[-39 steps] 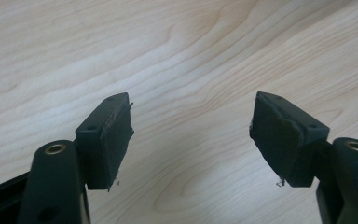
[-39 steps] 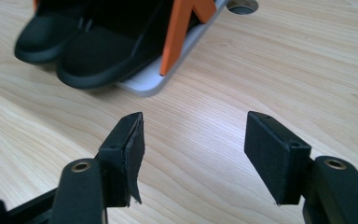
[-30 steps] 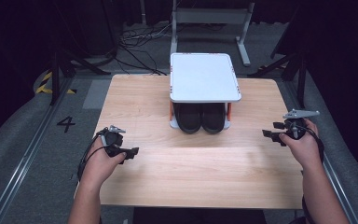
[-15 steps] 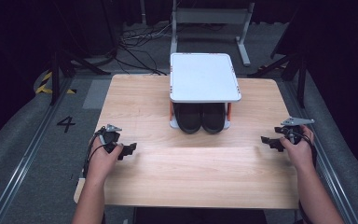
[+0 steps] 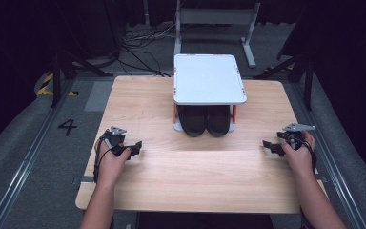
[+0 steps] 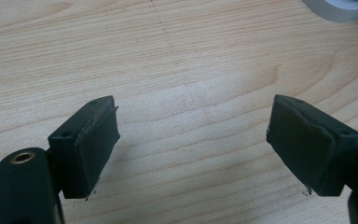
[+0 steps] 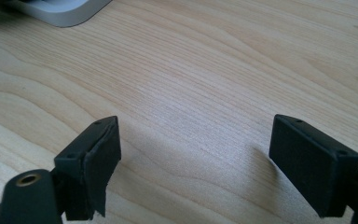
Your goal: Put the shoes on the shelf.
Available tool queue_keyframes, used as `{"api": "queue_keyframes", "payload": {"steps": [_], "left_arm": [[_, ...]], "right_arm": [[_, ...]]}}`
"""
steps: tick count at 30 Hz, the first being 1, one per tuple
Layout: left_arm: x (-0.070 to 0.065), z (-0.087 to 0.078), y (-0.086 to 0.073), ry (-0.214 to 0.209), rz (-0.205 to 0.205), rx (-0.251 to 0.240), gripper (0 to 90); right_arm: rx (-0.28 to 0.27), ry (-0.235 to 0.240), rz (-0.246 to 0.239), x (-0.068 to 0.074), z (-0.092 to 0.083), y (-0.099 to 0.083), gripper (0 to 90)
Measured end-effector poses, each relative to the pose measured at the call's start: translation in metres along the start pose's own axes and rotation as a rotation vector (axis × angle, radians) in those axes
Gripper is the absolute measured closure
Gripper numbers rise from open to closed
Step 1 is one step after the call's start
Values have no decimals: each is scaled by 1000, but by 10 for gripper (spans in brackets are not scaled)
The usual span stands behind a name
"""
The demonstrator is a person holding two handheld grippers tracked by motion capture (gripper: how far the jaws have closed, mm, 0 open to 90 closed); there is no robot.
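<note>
High view: left gripper (image 5: 134, 147) and right gripper (image 5: 269, 146), jaws just opened wide and empty, have lowered toward the pale wooden surface (image 5: 190, 167); black shoes (image 5: 205, 120) untouched.

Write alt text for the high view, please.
A person's two hands rest on a wooden table, each holding an open, empty gripper: left gripper, right gripper. Between and beyond them stands a small white shelf with a pair of black shoes underneath.

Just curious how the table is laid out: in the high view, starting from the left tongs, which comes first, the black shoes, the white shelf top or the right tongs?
1. Black shoes, mid-table, under the shelf.
2. White shelf top, above them, farther back.
3. Right tongs, far right edge.
</note>
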State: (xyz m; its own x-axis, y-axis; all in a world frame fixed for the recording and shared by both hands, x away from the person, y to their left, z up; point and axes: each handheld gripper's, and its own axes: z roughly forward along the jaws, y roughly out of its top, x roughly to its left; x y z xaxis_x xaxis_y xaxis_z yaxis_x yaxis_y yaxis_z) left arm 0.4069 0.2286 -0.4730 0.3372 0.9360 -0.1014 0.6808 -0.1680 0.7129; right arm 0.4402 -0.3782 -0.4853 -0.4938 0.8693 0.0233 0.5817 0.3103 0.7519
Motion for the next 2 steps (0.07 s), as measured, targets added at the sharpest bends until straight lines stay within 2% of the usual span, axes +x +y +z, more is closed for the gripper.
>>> {"api": "queue_keyframes", "payload": {"steps": [2], "left_arm": [[0, 0, 0, -6, -2, 0, 174]], "right_arm": [[-3, -4, 0, 0, 0, 0, 173]]}}
